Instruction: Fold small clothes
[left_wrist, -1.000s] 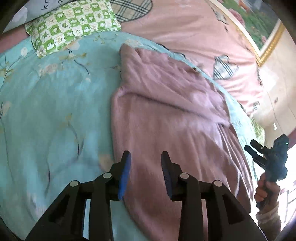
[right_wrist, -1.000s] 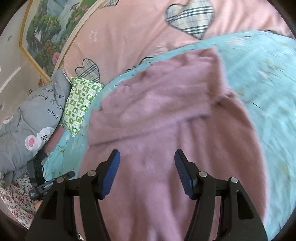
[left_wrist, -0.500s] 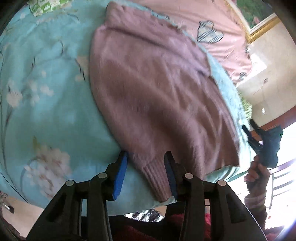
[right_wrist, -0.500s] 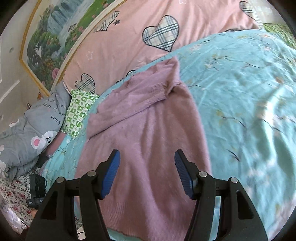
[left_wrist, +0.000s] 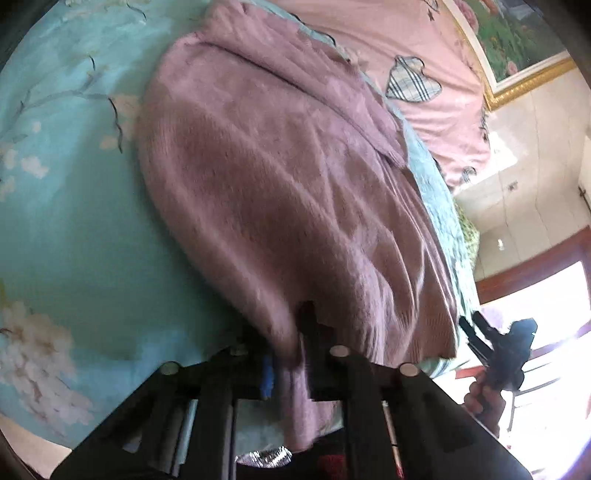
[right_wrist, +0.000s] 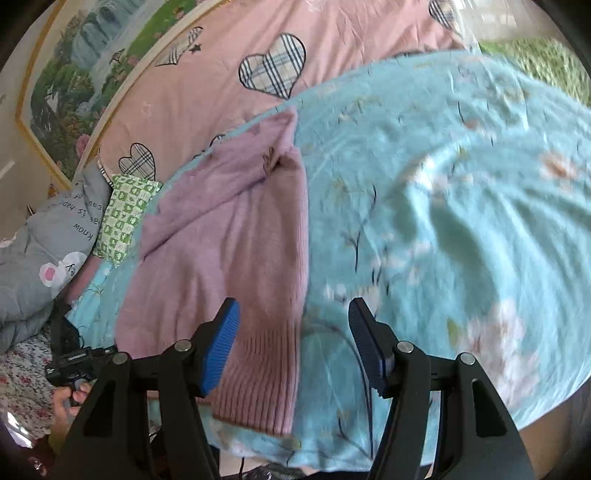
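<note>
1. Mauve knit sweater lies flat on the bed's turquoise floral sheet.
2. Left gripper is clenched on the sweater's hem corner at the bed edge.
3. Right gripper is released, jaws apart, straddling the opposite ribbed hem corner.

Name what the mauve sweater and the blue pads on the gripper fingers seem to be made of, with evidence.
Sweater: apparently soft fuzzy knit, wool or acrylic; matte nap, ribbed hem.
Pads: likely rubber or moulded plastic; blue, finely ridged faces.
</note>
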